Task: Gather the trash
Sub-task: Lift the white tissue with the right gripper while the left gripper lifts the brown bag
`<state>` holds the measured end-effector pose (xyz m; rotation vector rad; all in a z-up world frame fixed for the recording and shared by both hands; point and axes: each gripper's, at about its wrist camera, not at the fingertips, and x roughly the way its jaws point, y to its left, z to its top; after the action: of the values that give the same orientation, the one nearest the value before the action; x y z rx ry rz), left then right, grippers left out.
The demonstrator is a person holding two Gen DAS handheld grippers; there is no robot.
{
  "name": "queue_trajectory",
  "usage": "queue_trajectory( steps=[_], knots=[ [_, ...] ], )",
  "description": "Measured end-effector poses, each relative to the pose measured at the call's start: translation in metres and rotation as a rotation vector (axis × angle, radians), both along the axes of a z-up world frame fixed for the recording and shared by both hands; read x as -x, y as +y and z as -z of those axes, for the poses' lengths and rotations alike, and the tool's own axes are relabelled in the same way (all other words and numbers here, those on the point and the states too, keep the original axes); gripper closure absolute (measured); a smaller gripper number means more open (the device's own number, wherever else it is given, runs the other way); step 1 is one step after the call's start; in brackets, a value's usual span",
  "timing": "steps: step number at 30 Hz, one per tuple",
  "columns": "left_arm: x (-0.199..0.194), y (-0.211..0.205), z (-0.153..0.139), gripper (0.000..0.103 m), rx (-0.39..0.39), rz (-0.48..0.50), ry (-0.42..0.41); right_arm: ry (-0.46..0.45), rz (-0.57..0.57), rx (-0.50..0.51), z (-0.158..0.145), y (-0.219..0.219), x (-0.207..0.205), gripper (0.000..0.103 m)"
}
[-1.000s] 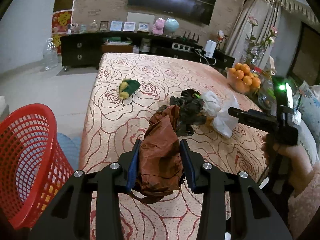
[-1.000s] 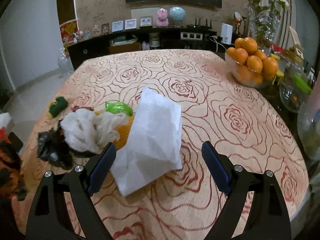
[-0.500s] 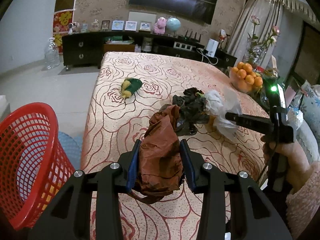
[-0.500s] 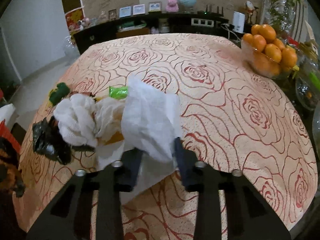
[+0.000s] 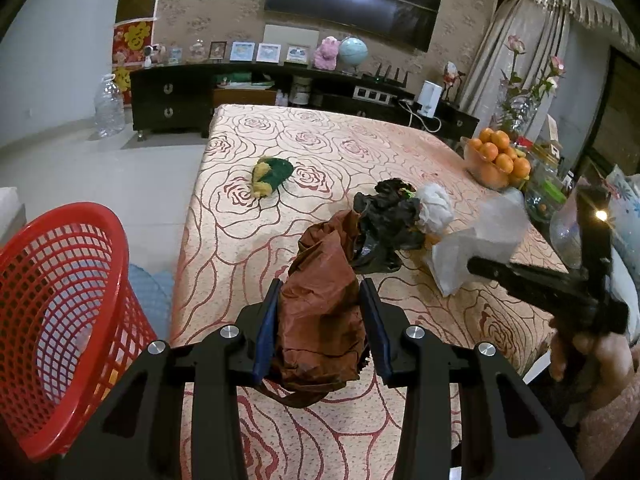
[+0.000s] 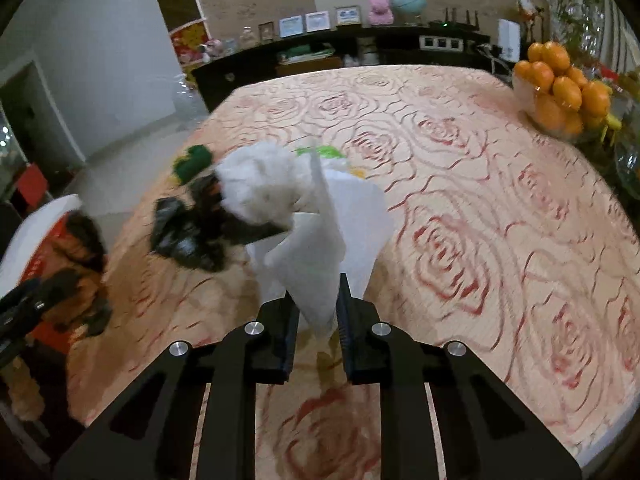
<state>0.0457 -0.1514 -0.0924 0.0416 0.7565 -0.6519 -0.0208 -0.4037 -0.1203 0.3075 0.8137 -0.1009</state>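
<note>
The right gripper [image 6: 316, 320] has lifted the thin white paper sheet [image 6: 320, 248] off the rose-patterned tablecloth [image 6: 480, 200]; its jaws pinch the sheet's bottom corner. The left gripper [image 5: 320, 320] stays level, squeezing the crumpled brown plastic bag [image 5: 320, 312]. The red mesh plastic basket [image 5: 52, 312] stands at nine o'clock, beside the table.

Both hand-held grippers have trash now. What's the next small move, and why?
Probably swing the left hand-held gripper left over the red basket and release. It is shut on the brown bag, and the basket stands just beside it, off the table edge. The right hand-held gripper, shut on the white paper, can follow.
</note>
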Motion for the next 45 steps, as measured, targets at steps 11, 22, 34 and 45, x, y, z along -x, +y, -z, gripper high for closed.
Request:
queue_trajectory(
  steps=[11, 22, 34, 45],
  knots=[
    [-0.001, 0.003, 0.0, 0.065, 0.0, -0.011, 0.007, 0.014, 0.0, 0.087, 0.001, 0.015, 0.006, 0.066],
    [0.0, 0.002, 0.001, 0.065, -0.002, -0.001, 0.018, -0.006, 0.036, 0.235, 0.004, 0.02, -0.019, 0.021],
    [-0.001, 0.002, 0.004, 0.065, -0.003, -0.001, 0.024, 0.081, -0.014, 0.277, 0.027, 0.02, -0.047, 0.039],
    [-0.002, 0.002, 0.004, 0.065, -0.002, -0.003, 0.019, 0.068, -0.05, 0.217, 0.023, 0.028, -0.036, 0.08]
  ],
)
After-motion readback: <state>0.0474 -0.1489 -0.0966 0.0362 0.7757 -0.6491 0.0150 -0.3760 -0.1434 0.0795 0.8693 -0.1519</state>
